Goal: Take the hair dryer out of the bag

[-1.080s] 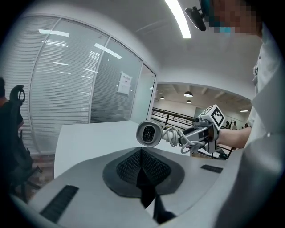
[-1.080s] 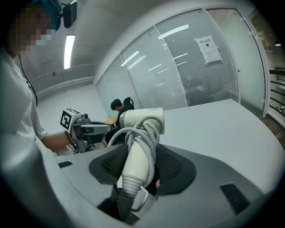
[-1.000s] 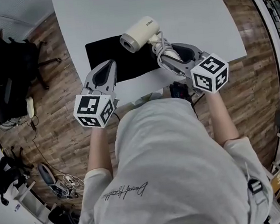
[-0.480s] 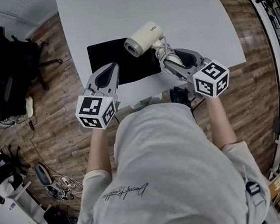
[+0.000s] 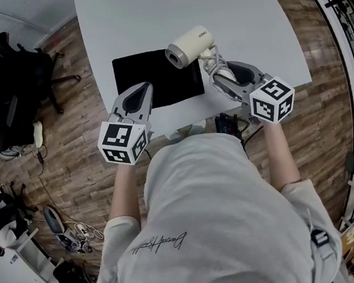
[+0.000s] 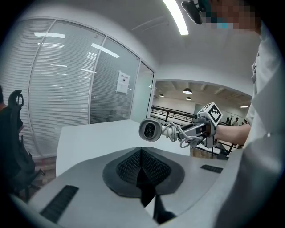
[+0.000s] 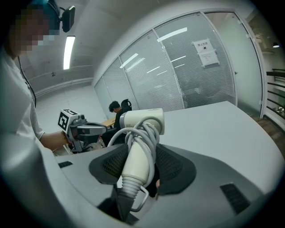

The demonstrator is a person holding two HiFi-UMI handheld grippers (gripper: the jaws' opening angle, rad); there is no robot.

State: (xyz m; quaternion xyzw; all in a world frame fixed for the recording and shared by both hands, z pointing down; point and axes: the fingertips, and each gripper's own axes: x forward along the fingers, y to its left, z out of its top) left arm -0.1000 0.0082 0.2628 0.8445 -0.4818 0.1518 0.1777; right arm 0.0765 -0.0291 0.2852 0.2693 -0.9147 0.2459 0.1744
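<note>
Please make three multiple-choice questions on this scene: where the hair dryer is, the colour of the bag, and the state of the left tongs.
1. Where is the dryer? A in the bag; B in the right tongs; C on the floor.
2. What colour is the bag? A black; B red; C white.
3. How are the left tongs? A shut; B wide open; C clamped on the dryer.
Key: 1 B, the tongs clamp its handle; 2 A, black against the white table; 3 A, the pads meet.
</note>
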